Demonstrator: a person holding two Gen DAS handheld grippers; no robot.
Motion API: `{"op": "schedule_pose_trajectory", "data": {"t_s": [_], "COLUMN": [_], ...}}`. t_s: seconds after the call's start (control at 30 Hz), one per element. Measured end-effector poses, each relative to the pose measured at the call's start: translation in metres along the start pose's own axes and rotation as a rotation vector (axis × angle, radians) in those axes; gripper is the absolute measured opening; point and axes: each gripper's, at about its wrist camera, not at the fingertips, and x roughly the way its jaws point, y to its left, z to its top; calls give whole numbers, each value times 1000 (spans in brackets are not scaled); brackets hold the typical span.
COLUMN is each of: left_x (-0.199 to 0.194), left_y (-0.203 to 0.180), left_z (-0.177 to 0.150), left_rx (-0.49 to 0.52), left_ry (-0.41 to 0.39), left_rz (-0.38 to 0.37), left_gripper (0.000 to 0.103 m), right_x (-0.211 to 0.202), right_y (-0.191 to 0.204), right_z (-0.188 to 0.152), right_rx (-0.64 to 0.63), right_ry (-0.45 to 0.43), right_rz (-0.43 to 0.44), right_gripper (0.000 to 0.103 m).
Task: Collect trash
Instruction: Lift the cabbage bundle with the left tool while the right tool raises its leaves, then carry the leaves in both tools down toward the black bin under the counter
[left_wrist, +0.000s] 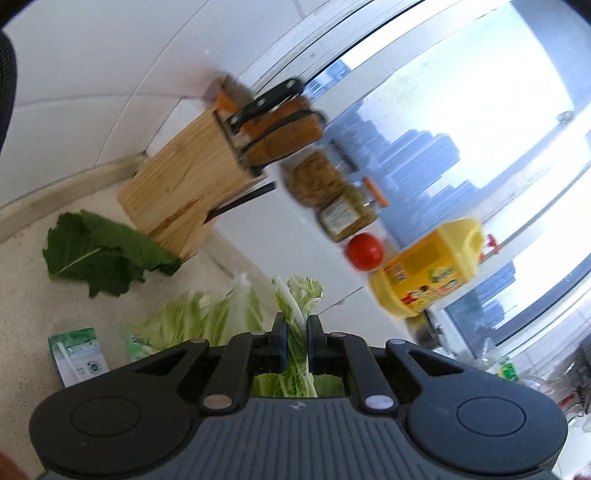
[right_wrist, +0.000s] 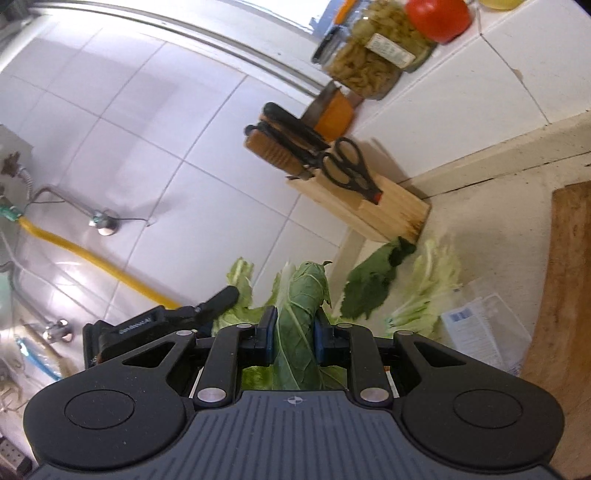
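Now both grippers hold scraps: left gripper (left_wrist: 295, 343) clamped on a pale cabbage leaf (left_wrist: 297, 306), right gripper (right_wrist: 294, 338) clamped on a rolled dark green leaf (right_wrist: 301, 306). Another dark leaf (left_wrist: 99, 254) lies on the counter (left_wrist: 26, 295) beside the knife block (left_wrist: 184, 192); 2 jars (left_wrist: 332, 199) and a tomato (left_wrist: 364, 251) sit on the far ledge.

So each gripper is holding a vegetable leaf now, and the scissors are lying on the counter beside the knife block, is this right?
Not quite. The scissors are not lying on the counter; they are stuck in the wooden knife block, as the right wrist view shows. The rest holds: the left gripper grips a pale cabbage leaf, and the right gripper grips a dark green leaf.
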Motion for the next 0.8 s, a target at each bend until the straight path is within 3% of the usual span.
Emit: {"op": "schedule_pose_trajectory", "data": {"t_s": [0.43,0.8], "left_x": [-72,-163], "left_y": [-6,24], "left_z": [-21,-66], "left_rx": [-18,-121], "left_ry": [-129,-252], "left_rz": [13,104], "left_gripper": [10,10], "right_x": [17,82], "right_y": [40,80], "right_z": [-9,-63], "right_rx": [-63,-101], "right_ry": [107,377], "right_rz": [110,204], "right_gripper": [27,27]}}
